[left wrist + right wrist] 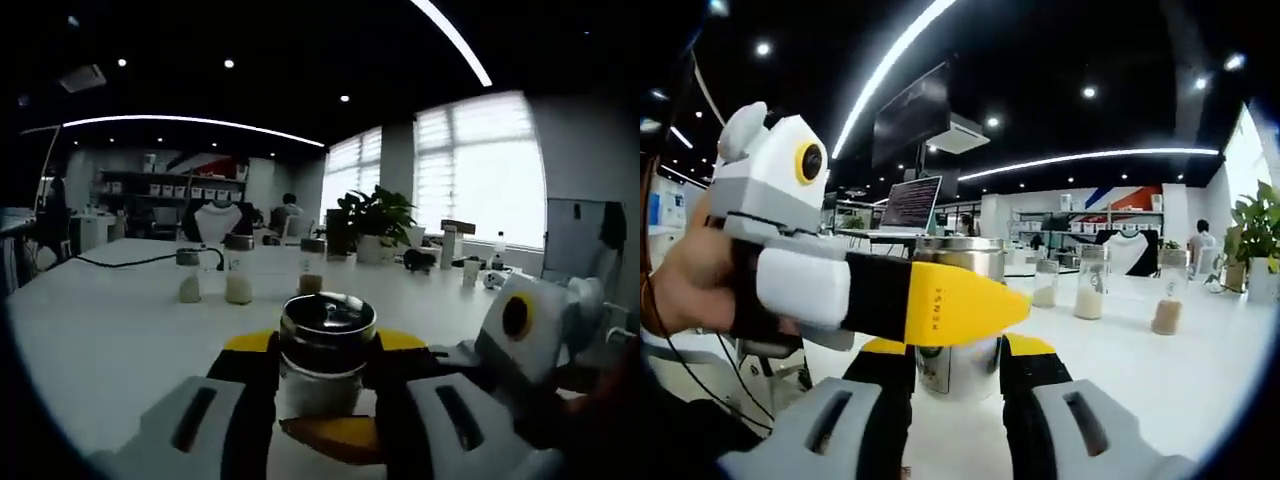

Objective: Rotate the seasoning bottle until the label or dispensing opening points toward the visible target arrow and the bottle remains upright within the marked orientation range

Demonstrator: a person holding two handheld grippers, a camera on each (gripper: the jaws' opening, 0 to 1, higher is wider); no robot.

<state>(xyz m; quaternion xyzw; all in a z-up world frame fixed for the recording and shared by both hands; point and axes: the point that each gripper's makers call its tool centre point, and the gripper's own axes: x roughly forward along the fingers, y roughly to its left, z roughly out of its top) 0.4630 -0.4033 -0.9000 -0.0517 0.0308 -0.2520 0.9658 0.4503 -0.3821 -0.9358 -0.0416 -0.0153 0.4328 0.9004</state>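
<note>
A seasoning bottle (327,385) with a shiny metal cap (328,325) stands upright on the white table (100,330). My left gripper (327,342) is shut on it, its black and yellow jaws pressed against both sides. The right gripper (345,432) reaches in from the right, one yellow jaw crossing the bottle's base. In the right gripper view the same bottle (958,365) sits between my right gripper (958,347), which is shut on its sides. The left gripper (985,298) lies across its front, held by a hand (680,285). No label or arrow can be made out.
Three more seasoning bottles (238,272) stand in a row farther back on the table (1091,285). A black cable (130,262) runs along the far left. A potted plant (375,220) and small items stand at the far right. A laptop (910,205) stands behind.
</note>
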